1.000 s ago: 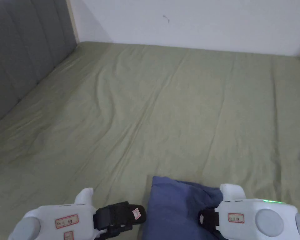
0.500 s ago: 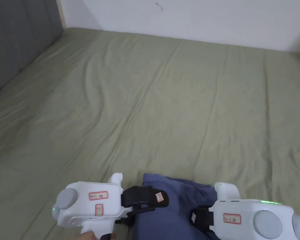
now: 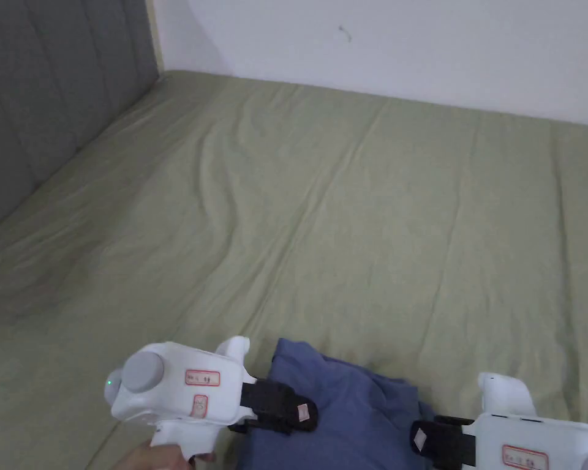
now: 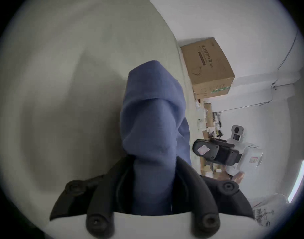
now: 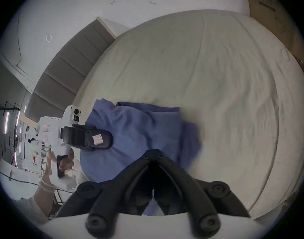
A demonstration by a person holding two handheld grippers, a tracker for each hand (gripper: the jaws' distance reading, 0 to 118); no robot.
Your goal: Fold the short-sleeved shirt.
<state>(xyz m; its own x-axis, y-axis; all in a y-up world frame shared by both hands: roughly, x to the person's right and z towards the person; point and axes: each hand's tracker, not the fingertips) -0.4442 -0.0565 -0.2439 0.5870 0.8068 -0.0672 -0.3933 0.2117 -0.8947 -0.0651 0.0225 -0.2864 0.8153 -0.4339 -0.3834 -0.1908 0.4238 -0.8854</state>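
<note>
The blue short-sleeved shirt lies bunched at the near edge of the bed. My left gripper is at the shirt's left edge. In the left gripper view, a thick roll of the shirt runs out from between the jaws of the left gripper, which are shut on it. My right gripper is at the shirt's right edge. In the right gripper view, the right gripper has its jaw tips together over the shirt, with blue cloth showing under them. A hand holds the left gripper.
The bed is covered by a wrinkled green sheet that stretches far ahead. A grey padded headboard stands on the left, and a white wall runs behind. A cardboard box sits past the bed's right side.
The left gripper has come up from beside the shirt and now sits on its left edge. The right gripper has dropped lower and further right in the picture. The camera also shifted.
</note>
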